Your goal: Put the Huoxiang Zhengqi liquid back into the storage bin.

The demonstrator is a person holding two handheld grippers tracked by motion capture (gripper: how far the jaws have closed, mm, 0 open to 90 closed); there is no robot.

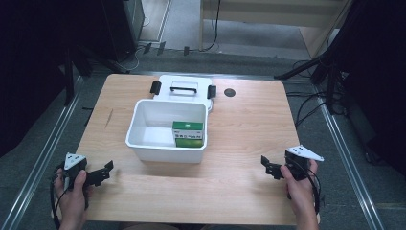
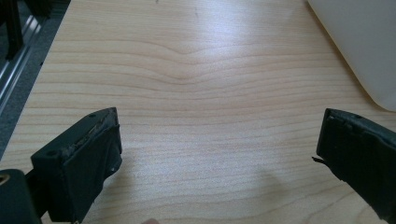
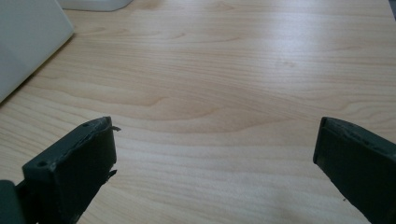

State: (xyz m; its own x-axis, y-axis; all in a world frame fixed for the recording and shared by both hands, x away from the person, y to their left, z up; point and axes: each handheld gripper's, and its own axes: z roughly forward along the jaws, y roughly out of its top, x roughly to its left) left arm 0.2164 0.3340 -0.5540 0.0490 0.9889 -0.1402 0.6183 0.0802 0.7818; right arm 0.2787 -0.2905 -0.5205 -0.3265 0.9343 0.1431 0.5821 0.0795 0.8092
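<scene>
A white open box stands in the middle of the wooden table. Inside it, at the right, a green and white carton lies on a second green carton. The box's white lid, with a handle and two black latches, lies behind it. My left gripper rests open near the table's front left corner, nothing between its jaws. My right gripper rests open near the front right, also empty. The box wall is at the upper right of the left gripper view, and the box wall at the upper left of the right gripper view.
A small dark round hole sits in the table behind the lid. Black tripod legs and cables lie on the floor around the table. Bare wood lies between both grippers and the box.
</scene>
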